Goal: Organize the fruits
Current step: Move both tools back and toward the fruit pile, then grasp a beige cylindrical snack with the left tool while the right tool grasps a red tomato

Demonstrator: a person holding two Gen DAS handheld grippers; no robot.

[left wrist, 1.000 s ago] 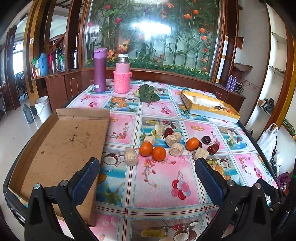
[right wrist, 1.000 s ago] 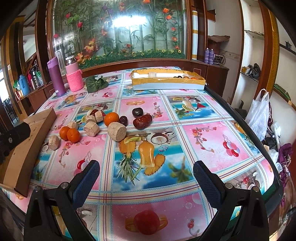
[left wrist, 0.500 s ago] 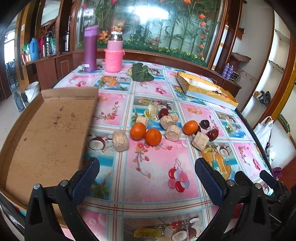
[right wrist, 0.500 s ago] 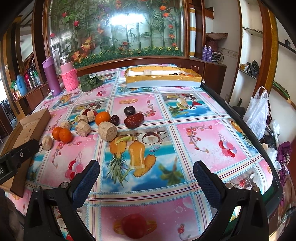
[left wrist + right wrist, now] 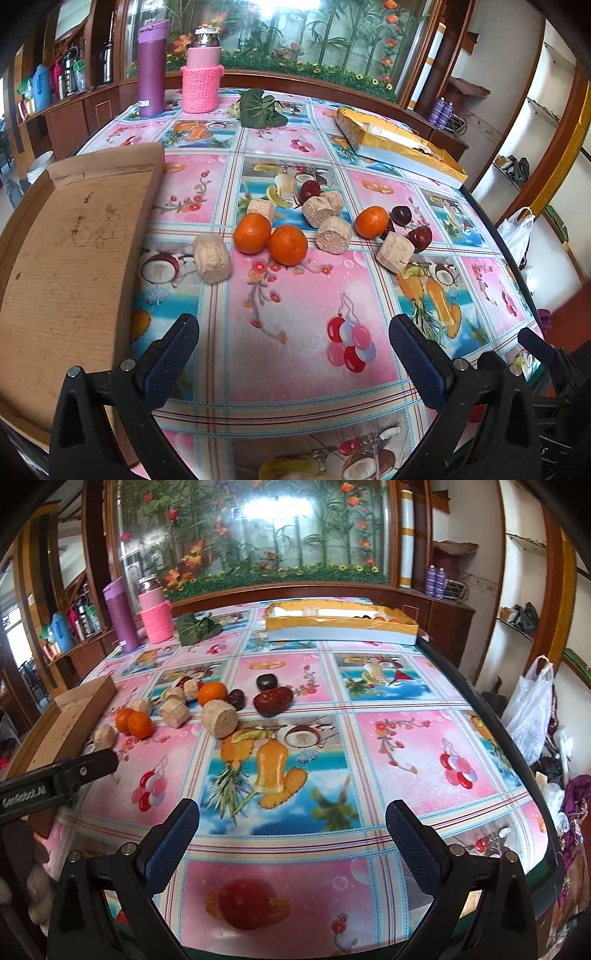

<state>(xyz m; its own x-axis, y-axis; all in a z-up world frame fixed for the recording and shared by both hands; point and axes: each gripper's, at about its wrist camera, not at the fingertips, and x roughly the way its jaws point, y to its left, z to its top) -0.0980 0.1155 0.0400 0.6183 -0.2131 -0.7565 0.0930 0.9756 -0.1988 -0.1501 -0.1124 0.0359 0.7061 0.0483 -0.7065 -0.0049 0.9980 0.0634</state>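
Both grippers, left [image 5: 293,341] and right [image 5: 291,827]: fingers spread wide, empty. Round orange tangerines [image 5: 288,240] far ahead on desk [image 5: 295,314], well apart. Yellow box [image 5: 341,626] contents unclear.

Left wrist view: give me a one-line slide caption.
Open left claw hovers over the fruit-print tablecloth, facing three oranges, beige cylinders and dark fruits, cardboard box alongside.

3 oranges [image 5: 252,233], 6 cork pcs [image 5: 212,254], 2 flasks [image 5: 151,68]
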